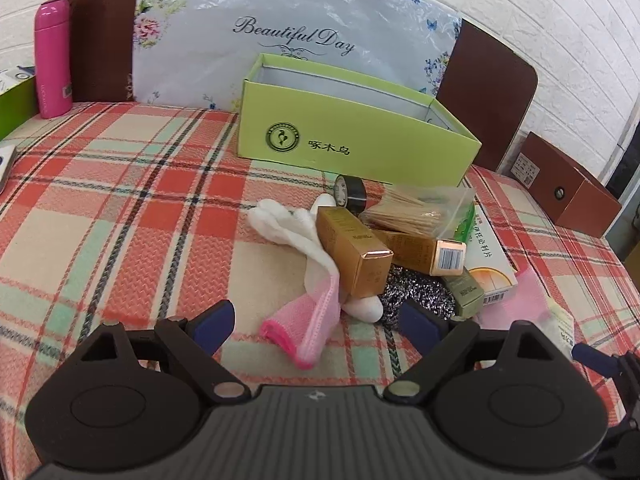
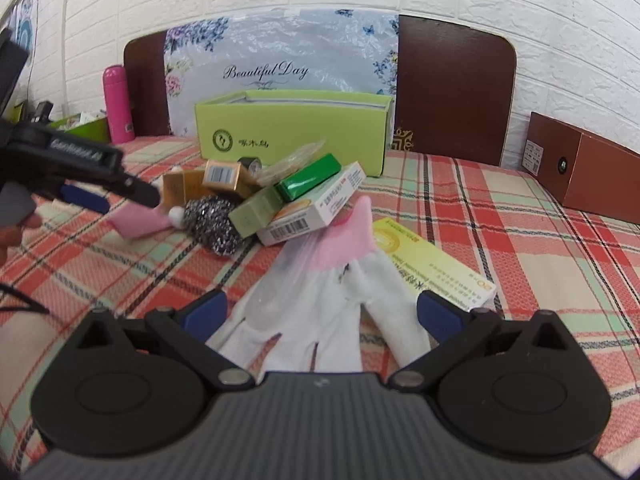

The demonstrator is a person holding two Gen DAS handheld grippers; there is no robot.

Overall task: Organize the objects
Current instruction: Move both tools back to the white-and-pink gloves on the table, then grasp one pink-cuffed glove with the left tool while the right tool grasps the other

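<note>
An open lime-green box (image 1: 352, 136) stands at the back of the plaid table; it also shows in the right wrist view (image 2: 292, 132). In front of it lies a pile: a white-and-pink glove (image 1: 304, 280), gold cartons (image 1: 352, 256), a tape roll (image 1: 349, 192), a bag of toothpicks (image 1: 416, 212), a steel scourer (image 1: 416, 296) and a medicine box (image 1: 488, 268). My left gripper (image 1: 316, 324) is open, straddling the glove's pink cuff. My right gripper (image 2: 320, 312) is open over a second white-and-pink glove (image 2: 328, 292), beside a yellow carton (image 2: 432, 264).
A pink flask (image 1: 52, 60) stands at the back left. A brown box (image 2: 584, 172) sits at the right edge. A floral pillow (image 1: 288, 28) and dark headboard (image 2: 452, 88) back the table. The left gripper's body (image 2: 60, 160) shows at left in the right wrist view.
</note>
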